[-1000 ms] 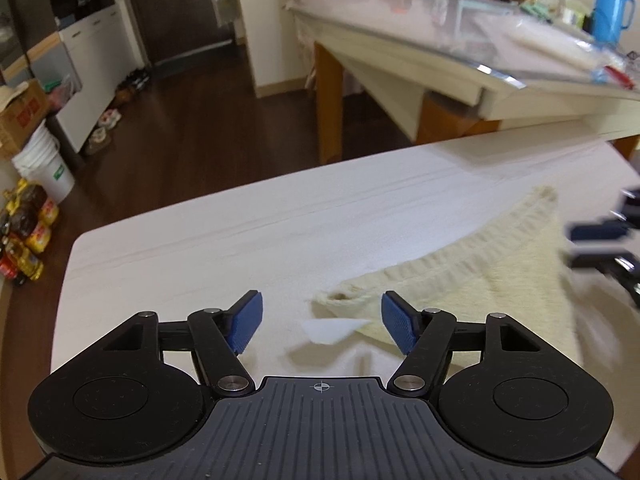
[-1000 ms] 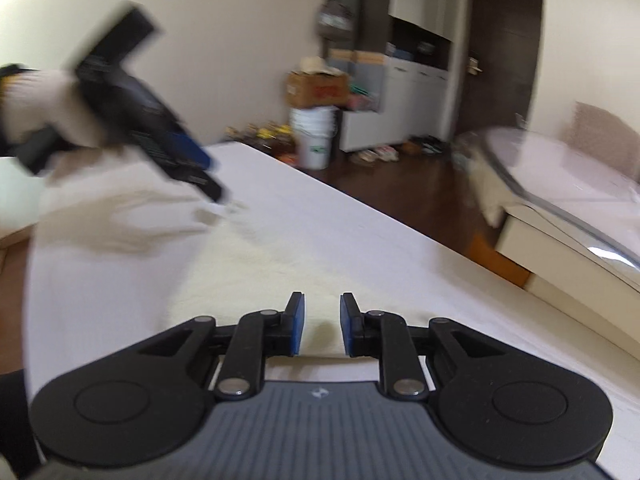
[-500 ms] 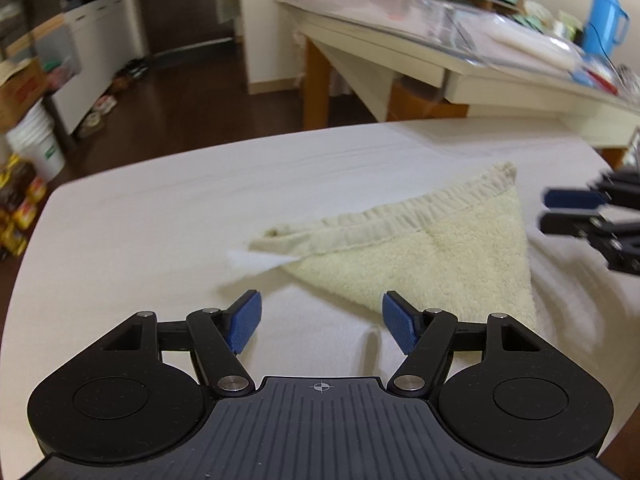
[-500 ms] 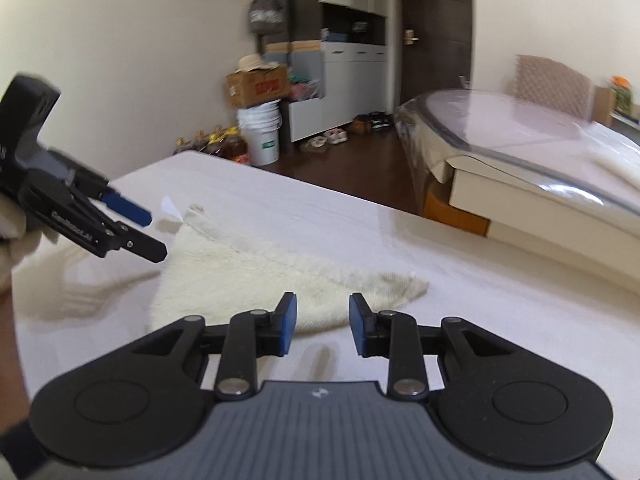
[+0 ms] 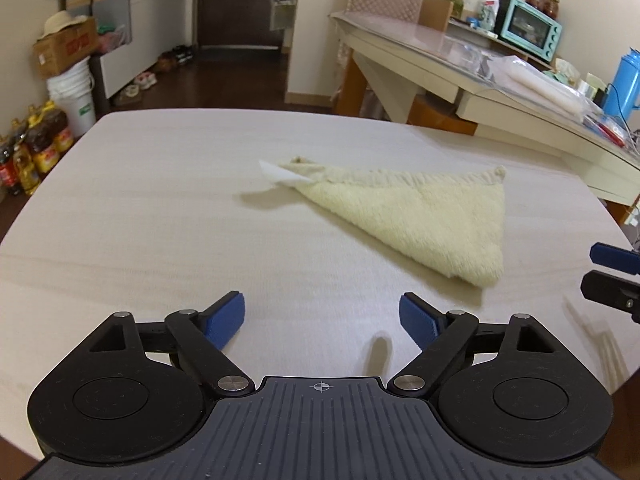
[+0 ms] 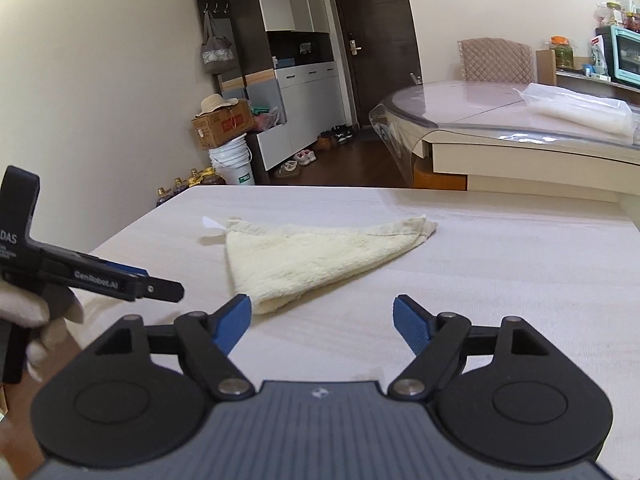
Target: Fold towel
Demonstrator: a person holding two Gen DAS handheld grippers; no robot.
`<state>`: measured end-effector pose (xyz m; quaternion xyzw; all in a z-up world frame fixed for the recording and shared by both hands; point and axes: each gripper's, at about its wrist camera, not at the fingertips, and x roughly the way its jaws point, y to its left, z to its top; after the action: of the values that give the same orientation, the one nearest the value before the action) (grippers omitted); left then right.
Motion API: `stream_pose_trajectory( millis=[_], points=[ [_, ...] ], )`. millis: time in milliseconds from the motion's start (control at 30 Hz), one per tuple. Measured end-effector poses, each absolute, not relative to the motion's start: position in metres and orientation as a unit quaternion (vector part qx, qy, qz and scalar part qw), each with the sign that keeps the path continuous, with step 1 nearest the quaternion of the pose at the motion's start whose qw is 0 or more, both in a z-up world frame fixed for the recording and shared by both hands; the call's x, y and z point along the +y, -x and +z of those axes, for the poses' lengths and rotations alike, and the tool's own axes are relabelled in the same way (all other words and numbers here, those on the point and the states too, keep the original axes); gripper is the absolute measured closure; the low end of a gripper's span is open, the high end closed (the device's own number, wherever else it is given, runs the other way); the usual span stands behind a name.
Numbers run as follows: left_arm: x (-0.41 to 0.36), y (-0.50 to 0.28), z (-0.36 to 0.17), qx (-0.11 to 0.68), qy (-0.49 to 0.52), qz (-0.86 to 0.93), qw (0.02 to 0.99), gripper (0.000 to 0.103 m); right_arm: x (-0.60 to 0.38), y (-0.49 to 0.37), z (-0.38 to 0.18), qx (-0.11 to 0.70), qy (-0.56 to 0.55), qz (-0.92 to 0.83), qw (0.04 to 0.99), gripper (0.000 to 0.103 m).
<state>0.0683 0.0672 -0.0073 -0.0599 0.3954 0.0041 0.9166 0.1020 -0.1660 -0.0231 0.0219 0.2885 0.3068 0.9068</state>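
A cream towel (image 5: 420, 216) (image 6: 304, 256) lies flat on the pale wooden table (image 5: 160, 200) (image 6: 520, 280), folded into a triangle, with a white label (image 5: 276, 172) (image 6: 210, 223) sticking out at its far left corner. My left gripper (image 5: 322, 316) hovers short of the towel's near edge, its jaws opening with nothing between them. My right gripper (image 6: 322, 316) is just behind the towel's near tip, its jaws also opening and empty. Each gripper shows in the other's view: the right gripper (image 5: 592, 270) at the right edge, the left gripper (image 6: 160, 282) at the left.
A white-gloved hand (image 6: 24, 312) holds the left gripper. Behind stands a glass-topped table (image 5: 460, 64) (image 6: 500, 120) with a plastic bag, a blue flask (image 5: 624, 80) and a teal oven. A bucket, a cardboard box and bottles (image 5: 36, 144) sit on the floor at left.
Both grippers have drawn back from the towel, which now lies released on the table as a triangle. The right jaws went from nearly shut to wide; the left jaws widened too.
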Motion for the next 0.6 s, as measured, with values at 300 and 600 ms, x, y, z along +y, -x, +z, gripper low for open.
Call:
stream_pose_trajectory(
  millis=[300,600],
  points=[
    [0.052,-0.047,-0.003,0.389,0.041,0.02,0.92,0.007,-0.165,-0.083,-0.017,0.287,-0.003,0.29,0.913,0.013],
    [0.043,-0.036,0.001,0.388,0.014,0.032,0.921,0.006,-0.167,-0.07,-0.013,0.283,-0.002,0.284,0.916,0.012]
  ],
)
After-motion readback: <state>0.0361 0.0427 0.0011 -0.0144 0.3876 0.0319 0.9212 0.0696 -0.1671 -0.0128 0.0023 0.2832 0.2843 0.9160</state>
